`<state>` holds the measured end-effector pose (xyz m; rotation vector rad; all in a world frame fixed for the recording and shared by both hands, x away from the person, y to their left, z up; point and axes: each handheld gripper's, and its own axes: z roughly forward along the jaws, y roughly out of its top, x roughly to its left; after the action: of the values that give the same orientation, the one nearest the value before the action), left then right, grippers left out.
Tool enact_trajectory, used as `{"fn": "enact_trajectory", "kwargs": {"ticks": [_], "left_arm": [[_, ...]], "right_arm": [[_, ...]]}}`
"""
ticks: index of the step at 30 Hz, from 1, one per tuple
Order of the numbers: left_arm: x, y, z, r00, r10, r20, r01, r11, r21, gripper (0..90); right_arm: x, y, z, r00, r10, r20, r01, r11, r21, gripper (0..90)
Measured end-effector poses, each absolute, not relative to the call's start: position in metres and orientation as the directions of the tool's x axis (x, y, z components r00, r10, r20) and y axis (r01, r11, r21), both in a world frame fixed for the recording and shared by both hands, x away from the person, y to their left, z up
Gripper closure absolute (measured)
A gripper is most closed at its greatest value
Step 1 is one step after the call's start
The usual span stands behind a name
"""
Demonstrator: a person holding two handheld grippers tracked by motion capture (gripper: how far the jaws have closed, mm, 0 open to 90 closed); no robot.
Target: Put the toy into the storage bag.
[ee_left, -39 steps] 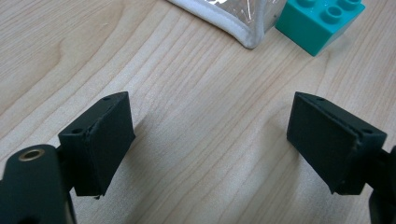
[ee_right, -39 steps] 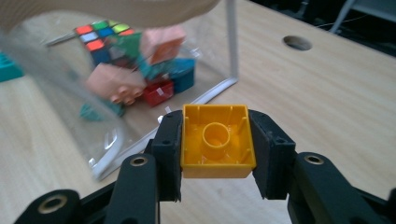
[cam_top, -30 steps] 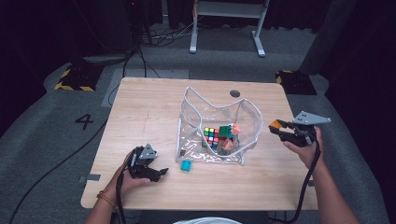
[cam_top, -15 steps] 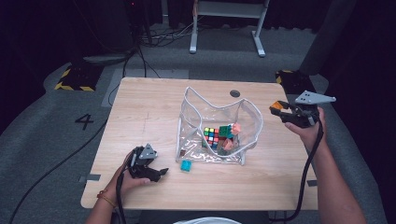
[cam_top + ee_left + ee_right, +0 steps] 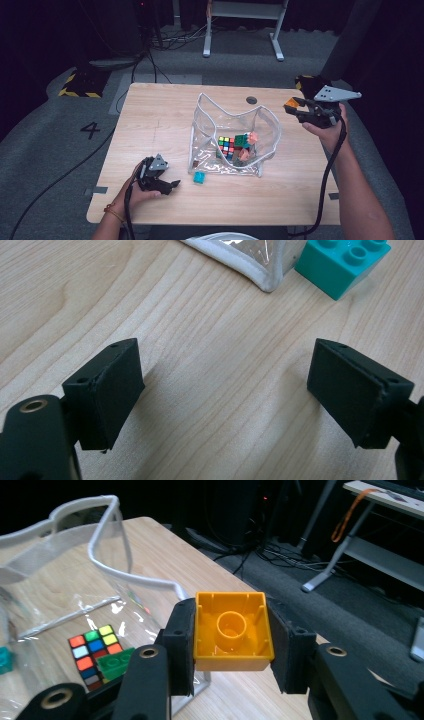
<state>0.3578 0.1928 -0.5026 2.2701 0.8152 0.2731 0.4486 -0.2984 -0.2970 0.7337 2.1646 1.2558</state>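
In the high view, the right gripper [image 5: 295, 107] is held up in the air just past the right rim of the clear pouch [image 5: 267, 127], its jaws clamped on an orange block [image 5: 291, 104]. The pouch stands open on the wooden table [image 5: 150, 125], and inside it, down and left of that gripper, lie a colour cube [image 5: 226, 146], a green block [image 5: 242, 140] and some pink pieces. The left gripper [image 5: 167, 186] rests low on the table at the pouch's near left corner, with a teal block [image 5: 199, 177] lying just beyond its tips.

In the left gripper view, the two black jaws stand wide apart over bare wood with nothing between them. The teal block [image 5: 342, 262] lies ahead and to the right, touching or just beside the pouch's white-edged corner [image 5: 250, 270].

In the right gripper view, the jaws press on both sides of the orange block [image 5: 232, 630], whose hollow underside faces the camera. Beneath and to the left, through the pouch wall [image 5: 107, 555], show the colour cube [image 5: 95, 652] and green block [image 5: 117, 664].
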Motion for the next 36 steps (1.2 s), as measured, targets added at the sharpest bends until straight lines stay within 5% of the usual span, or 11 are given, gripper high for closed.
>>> {"fn": "enact_trajectory", "kwargs": {"ticks": [15,36], "left_arm": [[0.358,0.193,-0.503,0.782,0.623,-0.031,0.473,-0.559,0.680,14.7],[0.358,0.193,-0.503,0.782,0.623,-0.032,0.473,-0.559,0.681,14.7]], "right_arm": [[0.448,-0.225,-0.291,-0.829,0.513,-0.220,0.096,0.520,0.849,59.2],[0.453,-0.151,-0.325,-0.935,0.240,-0.260,0.006,0.745,0.667,59.2]]}}
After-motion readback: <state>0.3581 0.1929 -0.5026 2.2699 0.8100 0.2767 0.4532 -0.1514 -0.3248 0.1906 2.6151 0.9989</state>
